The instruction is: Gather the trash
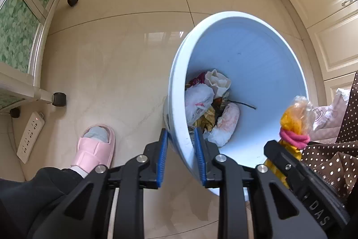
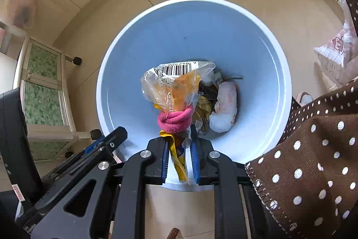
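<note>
On a glossy beige tile floor [image 1: 125, 55] we steady the pale blue bin [image 2: 156, 37]: our left gripper [image 1: 181, 149] straddles its rim, apparently clamped on it. Our right gripper [image 2: 179, 156] pinches the tail of a snack wrapper [image 2: 174, 86] bound by a pink band [image 2: 174, 119], hanging over the bin mouth. Next, we judge, those fingers must part to drop it.

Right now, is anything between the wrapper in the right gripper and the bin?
Nothing visible. The wrapper hangs from the right gripper directly over the open bin; the left gripper straddles the near rim, off to the side.
</note>
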`<state>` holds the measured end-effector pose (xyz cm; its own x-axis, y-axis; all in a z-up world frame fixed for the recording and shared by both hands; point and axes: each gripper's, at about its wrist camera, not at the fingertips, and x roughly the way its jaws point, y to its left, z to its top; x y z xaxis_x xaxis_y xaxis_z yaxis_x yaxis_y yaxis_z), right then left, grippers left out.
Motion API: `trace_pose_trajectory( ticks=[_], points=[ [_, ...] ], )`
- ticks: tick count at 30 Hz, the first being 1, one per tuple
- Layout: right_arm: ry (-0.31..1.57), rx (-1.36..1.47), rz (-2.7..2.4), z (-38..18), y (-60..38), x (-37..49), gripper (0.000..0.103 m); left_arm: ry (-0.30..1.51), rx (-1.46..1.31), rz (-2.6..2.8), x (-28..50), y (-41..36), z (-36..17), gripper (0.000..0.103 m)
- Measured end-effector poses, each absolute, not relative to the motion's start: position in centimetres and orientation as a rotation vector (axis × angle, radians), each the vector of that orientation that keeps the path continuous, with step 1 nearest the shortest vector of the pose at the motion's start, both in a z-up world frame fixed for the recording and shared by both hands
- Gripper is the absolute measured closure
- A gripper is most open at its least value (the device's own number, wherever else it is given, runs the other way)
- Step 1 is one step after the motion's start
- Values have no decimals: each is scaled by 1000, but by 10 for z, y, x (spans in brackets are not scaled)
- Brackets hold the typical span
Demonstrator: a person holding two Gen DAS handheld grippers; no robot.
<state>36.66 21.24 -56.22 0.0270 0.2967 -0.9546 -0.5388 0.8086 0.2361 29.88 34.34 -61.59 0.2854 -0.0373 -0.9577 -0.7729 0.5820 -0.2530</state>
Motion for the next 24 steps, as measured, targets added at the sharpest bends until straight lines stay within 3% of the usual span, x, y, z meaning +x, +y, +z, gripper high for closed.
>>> trace_pose_trajectory(
  ticks=[5, 7, 11, 12, 15, 24],
  points=[
    [1392, -212, 639, -557, 212, 370, 79, 1196, -846, 570, 298, 345, -618, 81],
    [1394, -216, 630, -556, 213, 371, 69, 1197, -856, 566, 297, 347, -618, 81],
    [1391, -215, 629, -551, 212, 370, 62, 1190, -857, 574, 294, 349, -614, 80],
    [1389, -214, 633, -549, 212, 369, 60, 1191, -855, 586, 293, 350, -611, 78],
    [1396, -208, 645, -541, 216, 364, 56, 1178, -866, 620, 286, 357, -595, 53],
    [1340, -81, 692, -463, 235, 351, 51, 1090, -706, 623, 272, 378, -495, 53]
  ],
)
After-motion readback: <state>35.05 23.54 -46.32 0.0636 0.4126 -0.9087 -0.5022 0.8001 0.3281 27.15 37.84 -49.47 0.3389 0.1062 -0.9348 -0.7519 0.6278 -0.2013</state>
